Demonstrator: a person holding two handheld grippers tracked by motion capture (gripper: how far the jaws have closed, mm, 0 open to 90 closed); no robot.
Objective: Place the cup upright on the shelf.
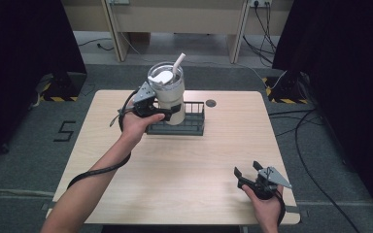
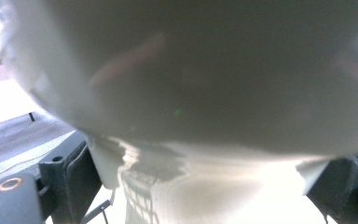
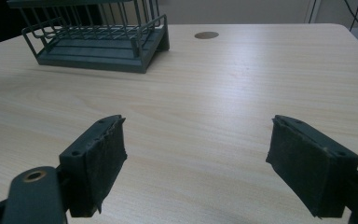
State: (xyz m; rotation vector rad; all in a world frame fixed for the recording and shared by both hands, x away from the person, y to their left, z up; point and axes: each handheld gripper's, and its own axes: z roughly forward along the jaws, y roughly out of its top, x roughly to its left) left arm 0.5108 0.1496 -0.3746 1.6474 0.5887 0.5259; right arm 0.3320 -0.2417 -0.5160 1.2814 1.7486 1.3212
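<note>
The left gripper [image 1: 167, 112] clamps the tumbler [image 1: 167, 94] at the rack's [image 1: 194, 127] left end, far centre of the table [image 1: 184, 160]; placing or lifting looks underway. Next: keep it upright. Near right, the right gripper [image 1: 247, 171] rests spread, empty.

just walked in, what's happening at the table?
A person works two hand-held claws at a wooden table. The left claw is clamped on a cream tumbler with lid and straw, holding it at a dark wire rack; whether it rests in the rack or hangs above it is unclear. The right claw is open and empty near the table's front right corner.
</note>
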